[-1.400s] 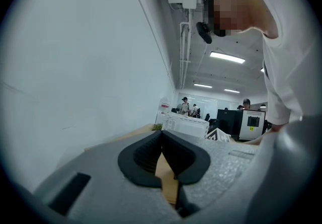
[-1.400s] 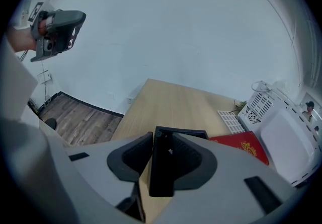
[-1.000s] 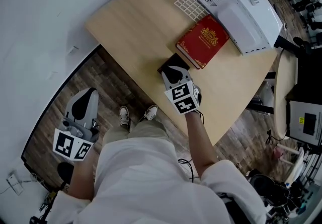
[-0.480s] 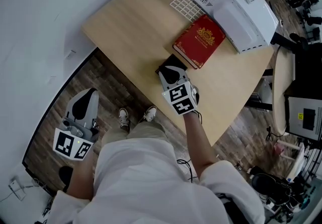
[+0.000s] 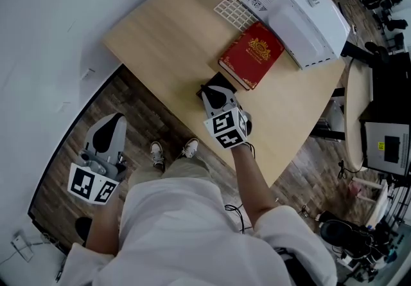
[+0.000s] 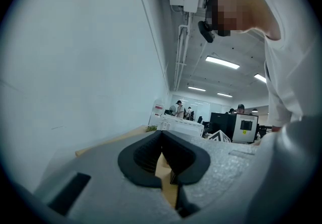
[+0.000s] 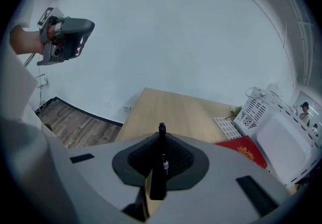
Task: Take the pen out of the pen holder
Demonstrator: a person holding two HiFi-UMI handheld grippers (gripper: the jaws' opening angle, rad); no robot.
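Observation:
A black pen holder stands near the front edge of the wooden table, partly hidden under my right gripper. In the right gripper view a black pen stands upright between the pads of that gripper. Its jaws are closing, and the pads press on the pen. My left gripper hangs off to the left over the floor, away from the table. It holds nothing, and its pads meet at the tips. It also shows in the right gripper view as the left gripper, raised at upper left.
A red book lies just beyond the holder. Behind it are a white machine and a white grid tray. The wall runs along the table's left side. Wooden floor lies below the table's front edge.
The right gripper stays over the pen holder and has shifted only slightly. The left gripper has not moved.

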